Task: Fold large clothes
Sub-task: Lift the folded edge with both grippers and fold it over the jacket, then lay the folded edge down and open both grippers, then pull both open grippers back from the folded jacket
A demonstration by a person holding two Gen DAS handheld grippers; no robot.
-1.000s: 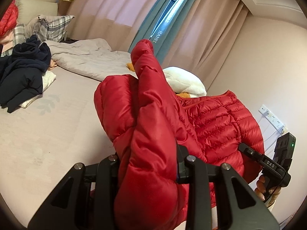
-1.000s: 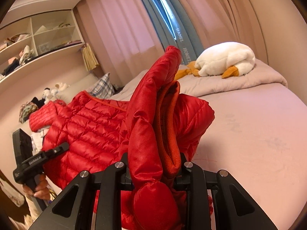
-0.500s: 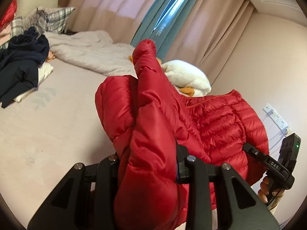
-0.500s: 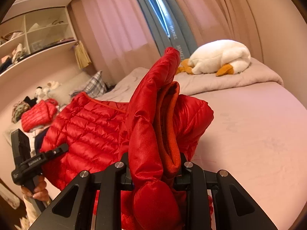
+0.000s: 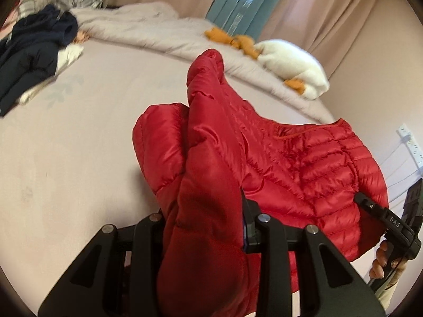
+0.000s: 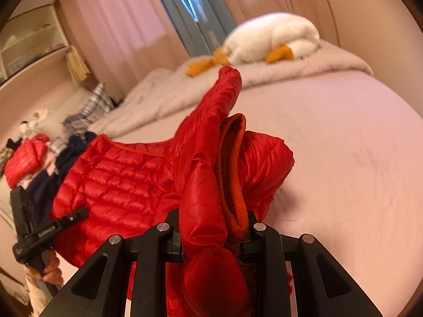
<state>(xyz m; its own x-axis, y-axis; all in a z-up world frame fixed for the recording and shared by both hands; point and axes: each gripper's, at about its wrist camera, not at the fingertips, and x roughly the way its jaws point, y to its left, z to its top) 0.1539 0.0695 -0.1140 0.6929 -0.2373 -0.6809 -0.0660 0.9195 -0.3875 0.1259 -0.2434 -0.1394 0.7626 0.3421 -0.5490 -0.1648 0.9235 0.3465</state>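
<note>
I hold the red down jacket [image 5: 312, 163] pinched at two ends — my left claw [image 5: 208, 227] clamped on one bunch of puffy fabric, my right claw [image 6: 214, 227] clamped on another with an orange-lined cuff or hem folded inside. Both are closed tight on cloth, so the jacket hangs stretched between them over the bed [image 5: 79, 132], seemingly ready to lay flat for folding. Its long axis runs across from claw to claw; in the left view the quilted body spreads toward the lower right of the frame, the zip edge uppermost — in the right view, toward the lower left.
</note>
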